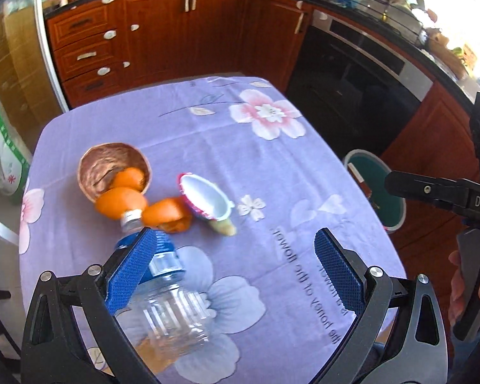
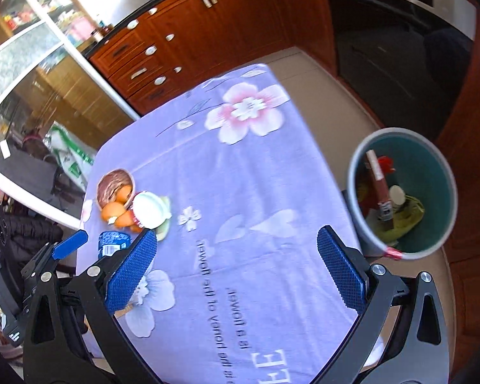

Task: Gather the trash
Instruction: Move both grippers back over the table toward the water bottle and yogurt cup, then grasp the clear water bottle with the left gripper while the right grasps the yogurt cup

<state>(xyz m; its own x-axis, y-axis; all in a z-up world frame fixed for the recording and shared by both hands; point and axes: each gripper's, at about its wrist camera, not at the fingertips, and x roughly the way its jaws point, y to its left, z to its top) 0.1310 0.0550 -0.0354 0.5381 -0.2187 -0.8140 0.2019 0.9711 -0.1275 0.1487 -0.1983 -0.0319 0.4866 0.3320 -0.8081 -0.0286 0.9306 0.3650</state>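
A clear plastic bottle [image 1: 166, 294] with a blue label lies on the purple flowered tablecloth [image 1: 240, 160], under my left gripper's left finger. Beyond it lie orange peels [image 1: 121, 201], a brown coconut shell [image 1: 112, 168] and a pink-rimmed white cup [image 1: 204, 198]. My left gripper [image 1: 236, 272] is open above the cloth, holding nothing. My right gripper [image 2: 236, 272] is open and empty over the table's right part. The same trash shows in the right wrist view: peels [image 2: 115, 211], shell [image 2: 113, 187], cup [image 2: 150, 209], bottle label [image 2: 113, 243]. The teal bin [image 2: 432, 166] stands on the floor right of the table.
Wooden kitchen cabinets [image 1: 182, 32] and a black oven [image 1: 358, 80] stand behind the table. The bin [image 1: 377, 188] holds several pieces of trash [image 2: 384, 192]. A white and green sack [image 1: 3, 147] leans at the left. The right gripper's body [image 1: 448, 192] shows at the right.
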